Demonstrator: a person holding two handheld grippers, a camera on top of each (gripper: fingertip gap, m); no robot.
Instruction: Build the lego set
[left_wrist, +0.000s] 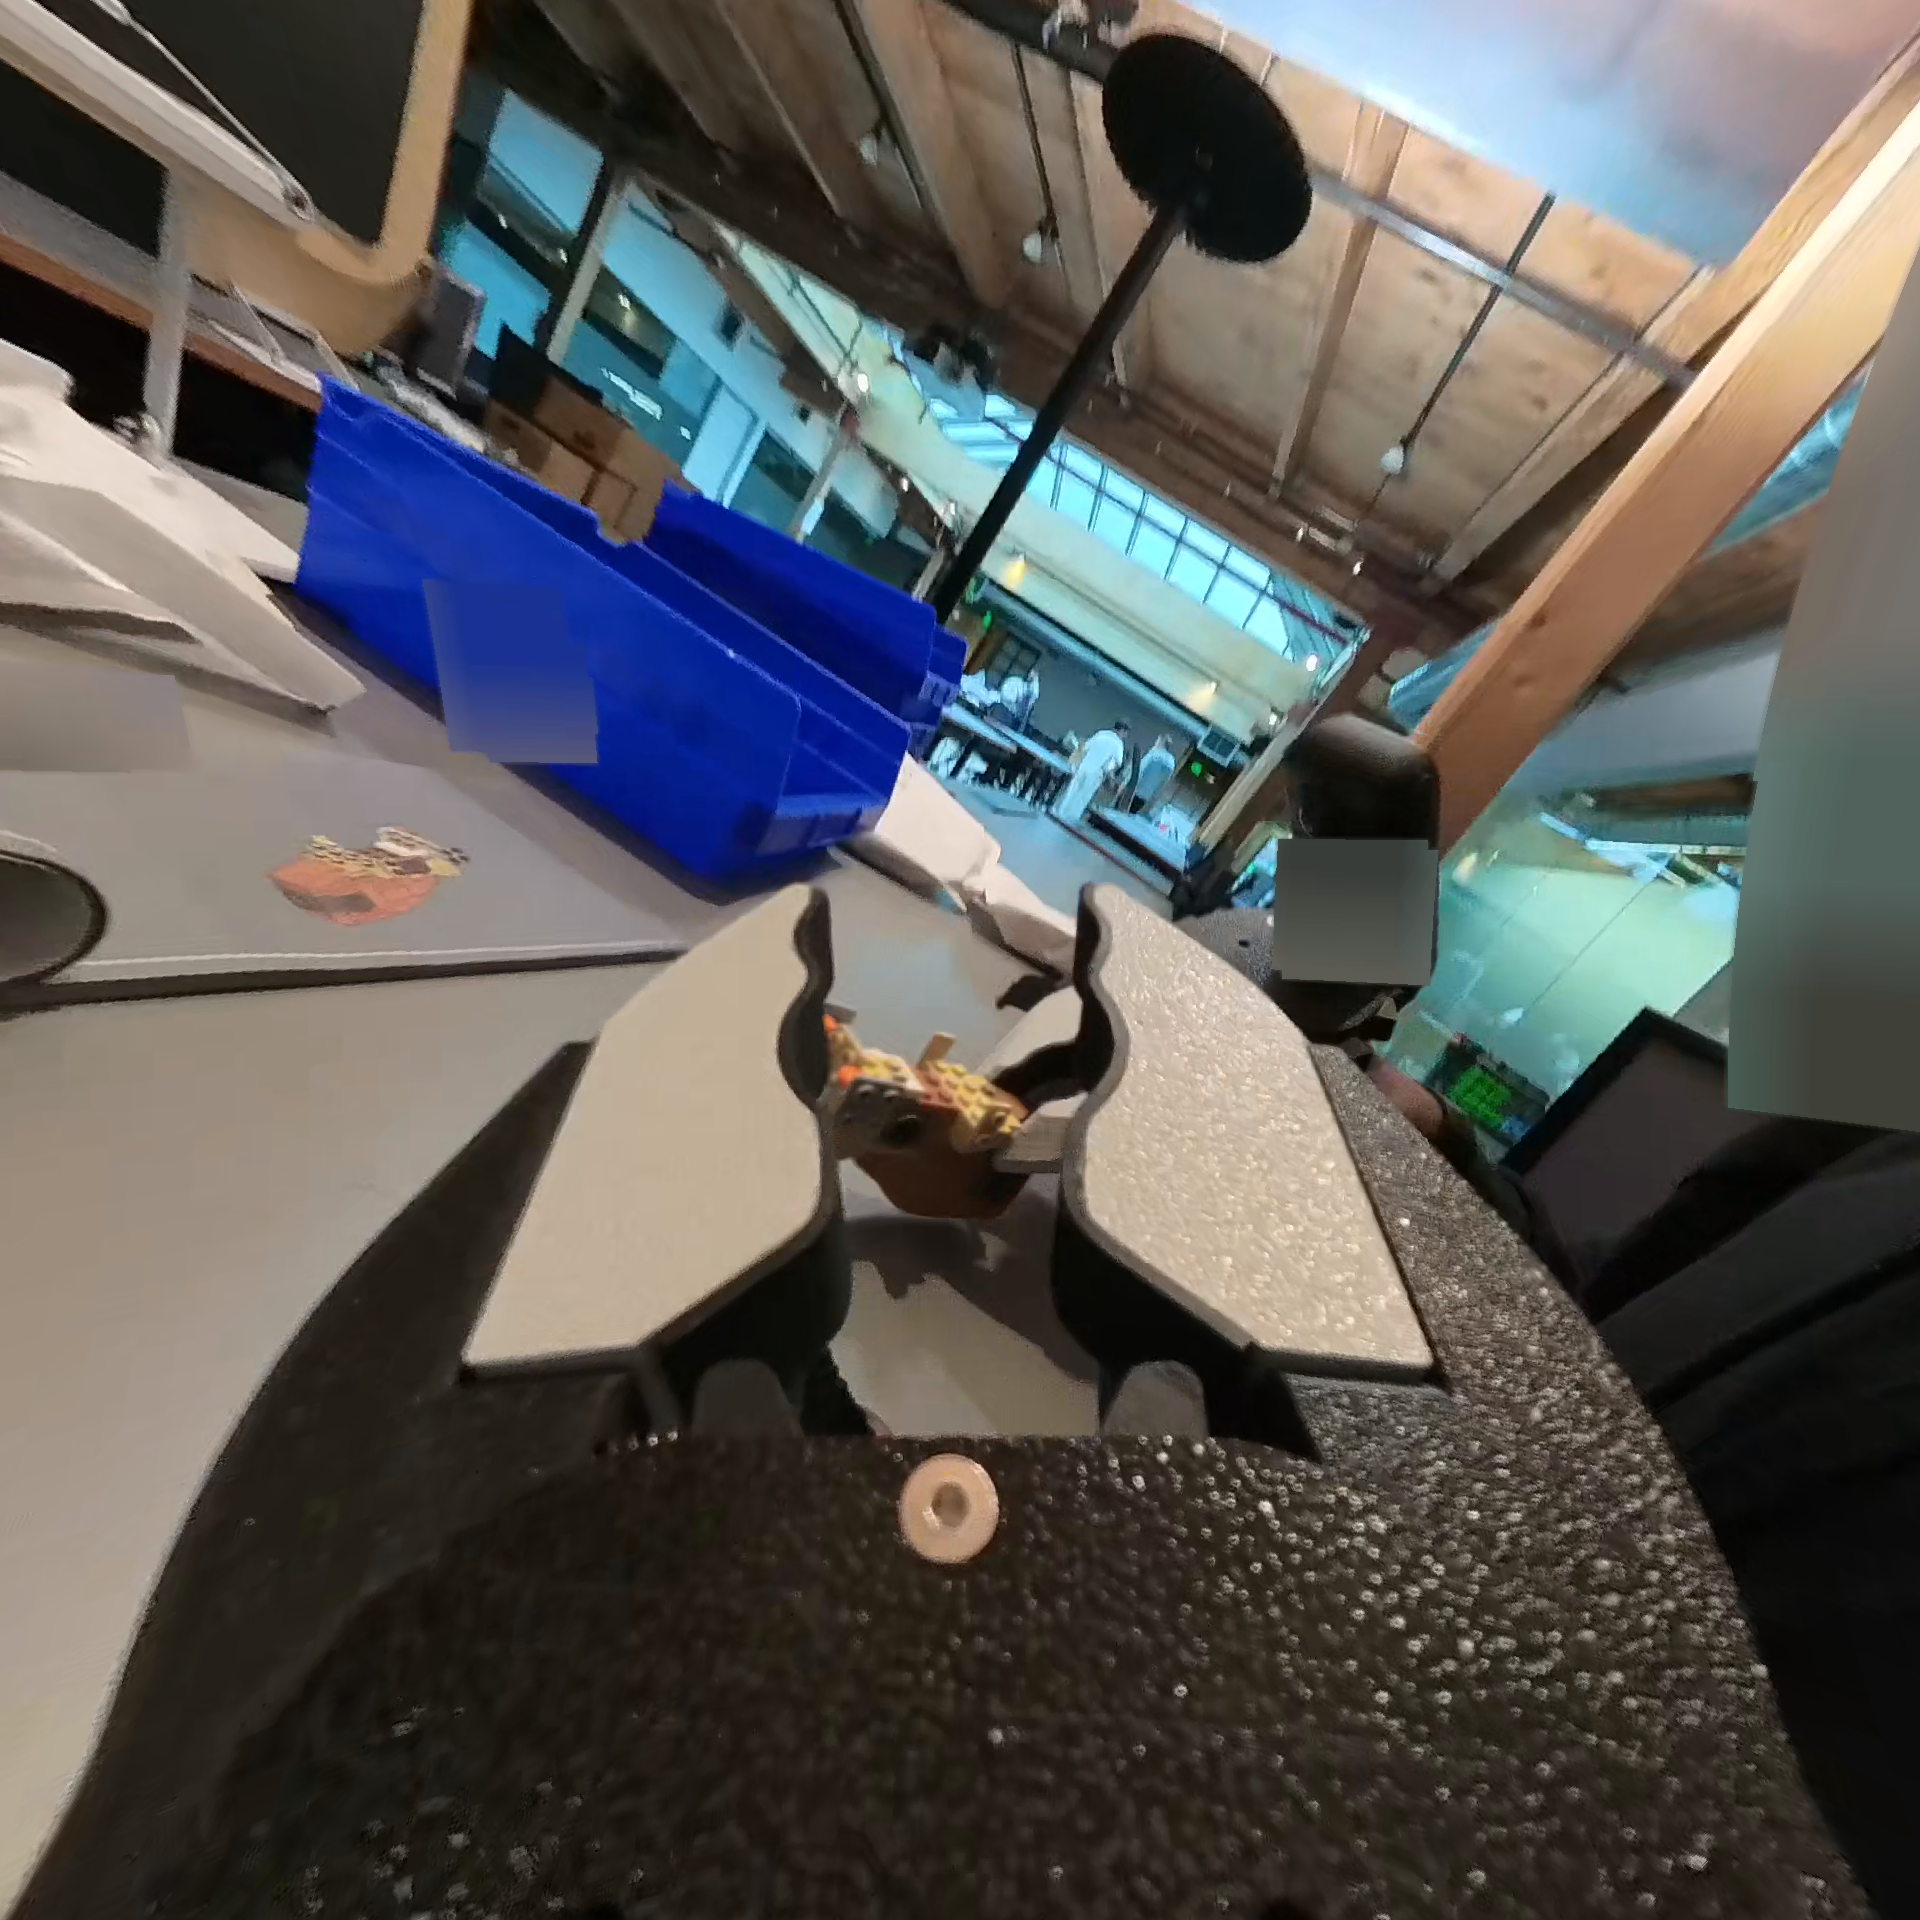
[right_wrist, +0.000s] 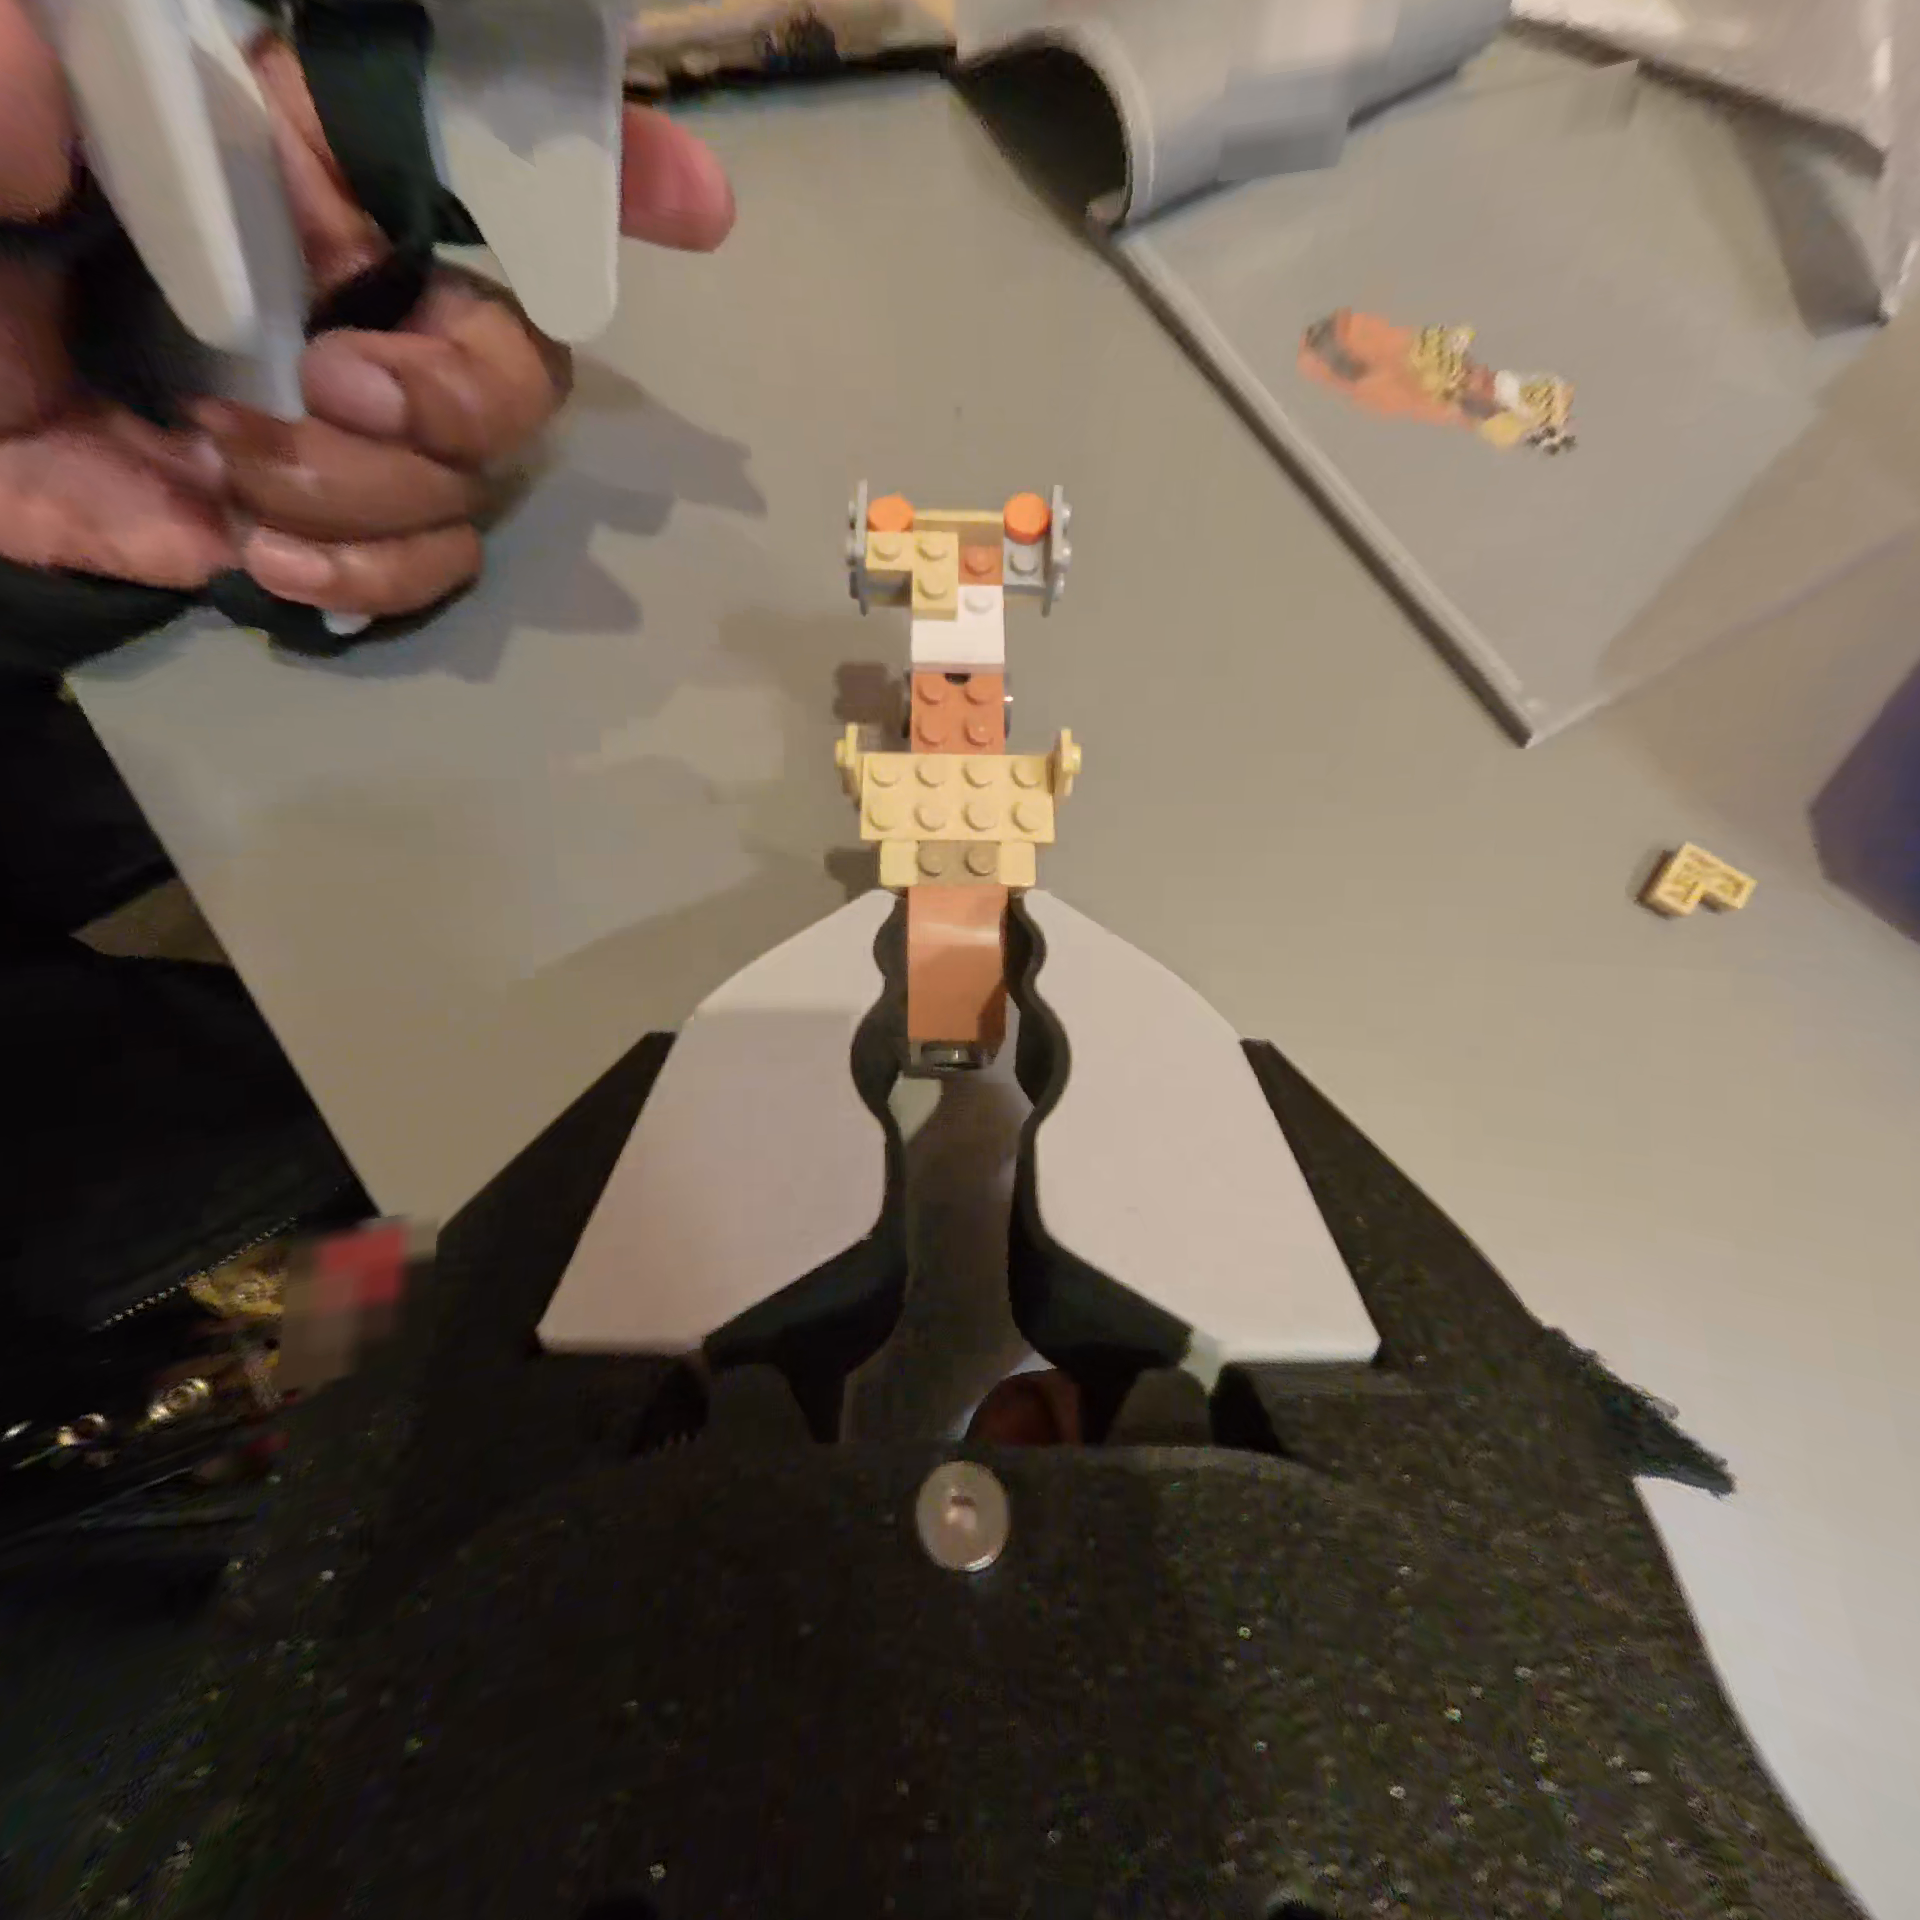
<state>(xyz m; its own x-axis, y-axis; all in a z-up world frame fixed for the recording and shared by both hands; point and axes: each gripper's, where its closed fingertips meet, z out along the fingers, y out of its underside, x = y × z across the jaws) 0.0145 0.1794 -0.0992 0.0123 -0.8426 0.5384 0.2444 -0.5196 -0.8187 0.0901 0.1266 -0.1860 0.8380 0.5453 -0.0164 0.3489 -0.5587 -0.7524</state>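
Observation:
A partly built lego model (right_wrist: 961, 727) of tan, brown, white and grey pieces with two orange studs sticks out forward from my right gripper (right_wrist: 954, 935), which is shut on its brown end. The model hangs a little above the grey table (right_wrist: 416, 883). In the left wrist view the model (left_wrist: 925, 1122) shows through the gap of my open, empty left gripper (left_wrist: 951, 914), with a right finger (left_wrist: 1039, 1138) on it. A person's hand (right_wrist: 364, 416) holds the blurred left gripper (right_wrist: 239, 260) left of the model, apart from it. A loose tan corner piece (right_wrist: 1701, 881) lies at the right.
An instruction booklet (right_wrist: 1558, 520) with a picture of the model lies at the back right, and also shows in the left wrist view (left_wrist: 312, 883). Blue bins (left_wrist: 675, 707) stand behind it. A black pole with a round disc (left_wrist: 1205, 145) rises beyond. The table edge runs along the left (right_wrist: 156, 810). My right fingertips sit around 12 cm from my left ones.

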